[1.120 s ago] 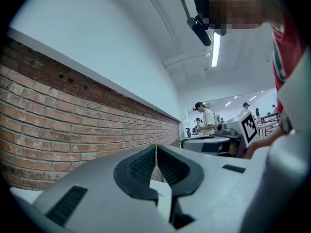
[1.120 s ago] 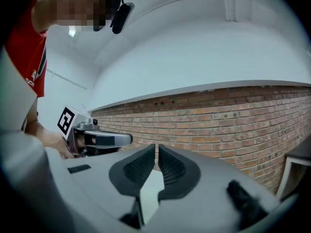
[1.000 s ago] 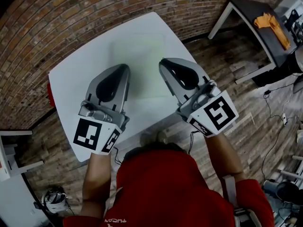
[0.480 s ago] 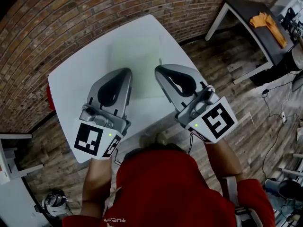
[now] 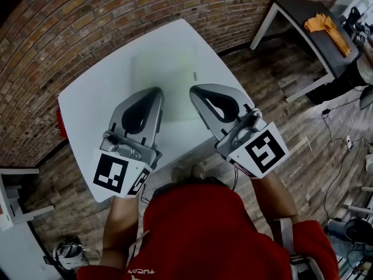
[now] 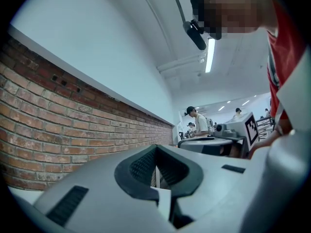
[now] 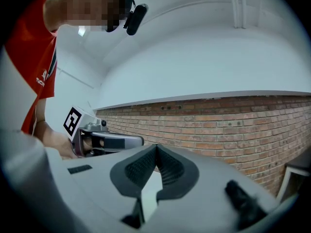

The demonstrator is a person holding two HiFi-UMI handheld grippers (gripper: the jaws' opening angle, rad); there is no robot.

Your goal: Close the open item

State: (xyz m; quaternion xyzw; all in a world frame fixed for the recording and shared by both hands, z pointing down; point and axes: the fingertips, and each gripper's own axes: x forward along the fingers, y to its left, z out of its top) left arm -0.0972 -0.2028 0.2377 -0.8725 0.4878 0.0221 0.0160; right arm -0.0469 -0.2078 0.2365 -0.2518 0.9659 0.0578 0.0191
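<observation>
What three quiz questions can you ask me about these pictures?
1. True or false: the left tool holds a cup between its jaws.
2. What colour is the table below both tools? A white, B black, C yellow.
3. Fill in: the cloth on the dark side table is ____.
Key: 1 false: it is shut on nothing, like the right tool. 2 A. 3 orange.
</observation>
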